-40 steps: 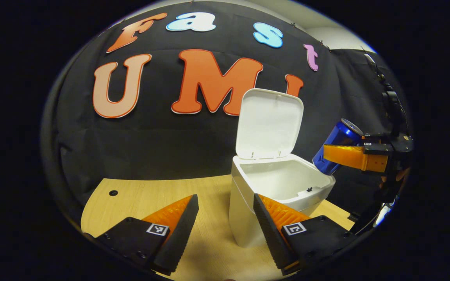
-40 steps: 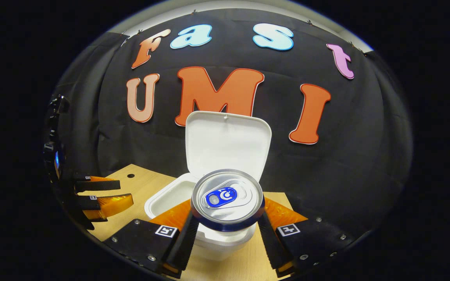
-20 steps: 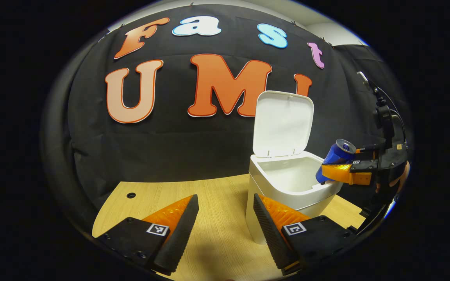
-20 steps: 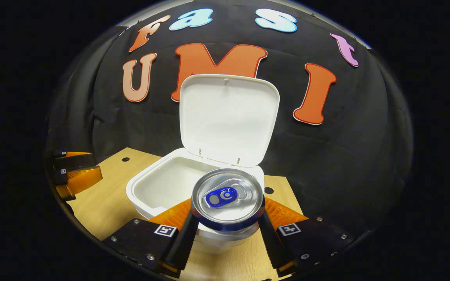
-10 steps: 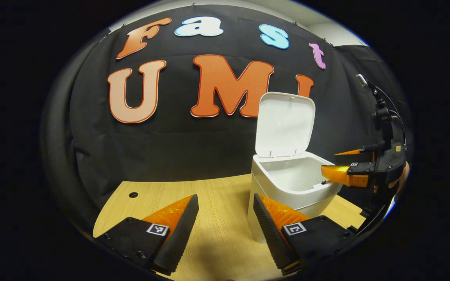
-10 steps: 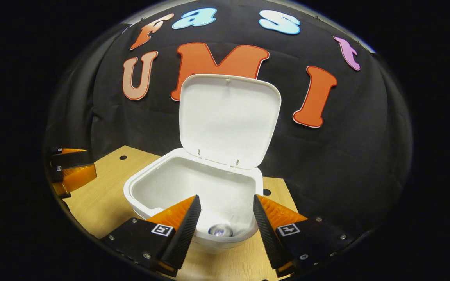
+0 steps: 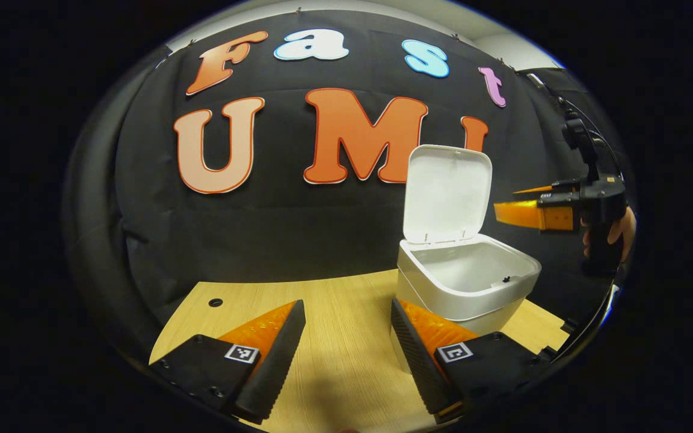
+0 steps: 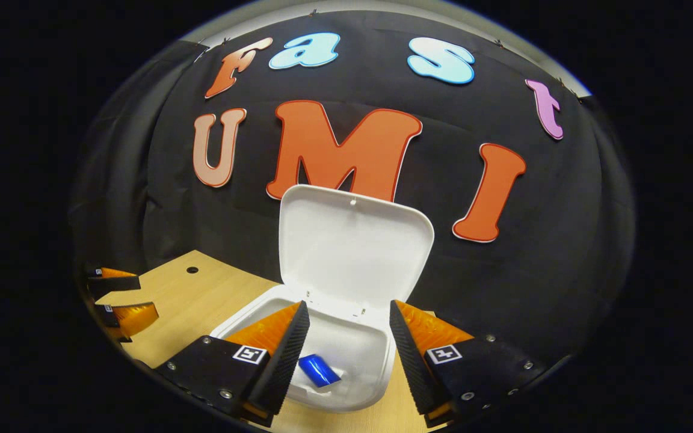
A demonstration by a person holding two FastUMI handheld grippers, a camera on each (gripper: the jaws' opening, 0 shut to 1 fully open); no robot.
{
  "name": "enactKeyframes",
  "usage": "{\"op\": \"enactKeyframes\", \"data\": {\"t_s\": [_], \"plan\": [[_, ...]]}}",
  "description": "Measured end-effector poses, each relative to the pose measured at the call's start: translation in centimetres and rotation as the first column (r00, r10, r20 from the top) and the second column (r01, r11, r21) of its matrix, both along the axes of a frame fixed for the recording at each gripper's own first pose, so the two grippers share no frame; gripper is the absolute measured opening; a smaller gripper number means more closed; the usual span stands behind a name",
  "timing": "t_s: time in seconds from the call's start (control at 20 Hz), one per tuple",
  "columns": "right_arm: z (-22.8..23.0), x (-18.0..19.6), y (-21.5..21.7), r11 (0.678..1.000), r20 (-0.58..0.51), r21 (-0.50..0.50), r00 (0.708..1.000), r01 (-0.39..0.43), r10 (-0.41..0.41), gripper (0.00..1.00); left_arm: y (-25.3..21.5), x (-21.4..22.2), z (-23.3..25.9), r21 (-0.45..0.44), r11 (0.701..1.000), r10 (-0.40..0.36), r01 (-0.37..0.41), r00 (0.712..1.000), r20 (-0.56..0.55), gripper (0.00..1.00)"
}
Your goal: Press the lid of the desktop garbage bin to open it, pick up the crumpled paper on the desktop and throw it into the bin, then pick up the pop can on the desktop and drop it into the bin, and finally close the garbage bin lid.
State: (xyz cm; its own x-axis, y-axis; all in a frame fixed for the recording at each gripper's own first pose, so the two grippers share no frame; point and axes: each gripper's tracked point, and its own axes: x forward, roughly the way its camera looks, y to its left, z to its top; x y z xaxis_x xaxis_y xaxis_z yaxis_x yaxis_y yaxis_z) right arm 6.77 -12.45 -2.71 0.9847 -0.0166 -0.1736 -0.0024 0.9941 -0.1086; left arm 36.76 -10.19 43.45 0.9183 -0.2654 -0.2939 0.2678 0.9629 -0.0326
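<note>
Spanning the booth floor, wooden desktop [image 7: 334, 300].

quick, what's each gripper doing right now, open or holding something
Left hand-held gripper: open, holding nothing.
Right hand-held gripper: open, holding nothing, above the bin.

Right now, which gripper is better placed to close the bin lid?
Right. The right gripper hovers open beside the raised lid; the left gripper sits low over the table.
</note>
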Motion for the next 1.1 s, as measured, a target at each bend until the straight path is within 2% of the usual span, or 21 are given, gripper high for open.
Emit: {"op": "enactKeyframes", "data": {"t_s": [0.15, 0.4, 0.45, 0.5, 0.75, 1.1], "plan": [[2.9, 1.8, 0.0, 1.000, 0.066, -0.006, 0.998, -0.006, 0.007, 0.85, 1.1, 0.0, 0.0, -0.001, 0.999, 0.032, -0.032, 0.999, -0.003, 0.97], [7.5, 4.4, 0.0, 1.000, 0.153, -0.015, 0.988, -0.010, 0.013, 0.89, 3.1, -0.1, 0.2, 0.006, 0.997, 0.082, -0.082, 0.997, -0.001, 0.99], [7.9, 5.0, 0.2, 1.000, 0.167, -0.012, 0.986, -0.012, 0.014, 0.89, 3.6, -0.1, 0.3, 0.007, 0.995, 0.095, -0.095, 0.995, 0.001, 0.95], [8.4, 5.5, 0.2, 1.000, 0.175, -0.009, 0.984, -0.012, 0.013, 0.89, 4.2, -0.1, 0.4, 0.008, 0.994, 0.111, -0.111, 0.994, 0.003, 0.98], [9.5, 8.0, 0.4, 1.000, 0.176, -0.006, 0.984, -0.023, 0.024, 0.89, 6.2, -0.9, 0.3, -0.004, 0.980, 0.199, -0.199, 0.980, -0.007, 0.99], [9.3, 10.0, 0.6, 0.996, 0.125, 0.074, 0.992, -0.043, 0.033, 0.89, 8.6, -2.2, 0.1, -0.011, 0.956, 0.292, -0.292, 0.956, -0.018, 0.98]]}}
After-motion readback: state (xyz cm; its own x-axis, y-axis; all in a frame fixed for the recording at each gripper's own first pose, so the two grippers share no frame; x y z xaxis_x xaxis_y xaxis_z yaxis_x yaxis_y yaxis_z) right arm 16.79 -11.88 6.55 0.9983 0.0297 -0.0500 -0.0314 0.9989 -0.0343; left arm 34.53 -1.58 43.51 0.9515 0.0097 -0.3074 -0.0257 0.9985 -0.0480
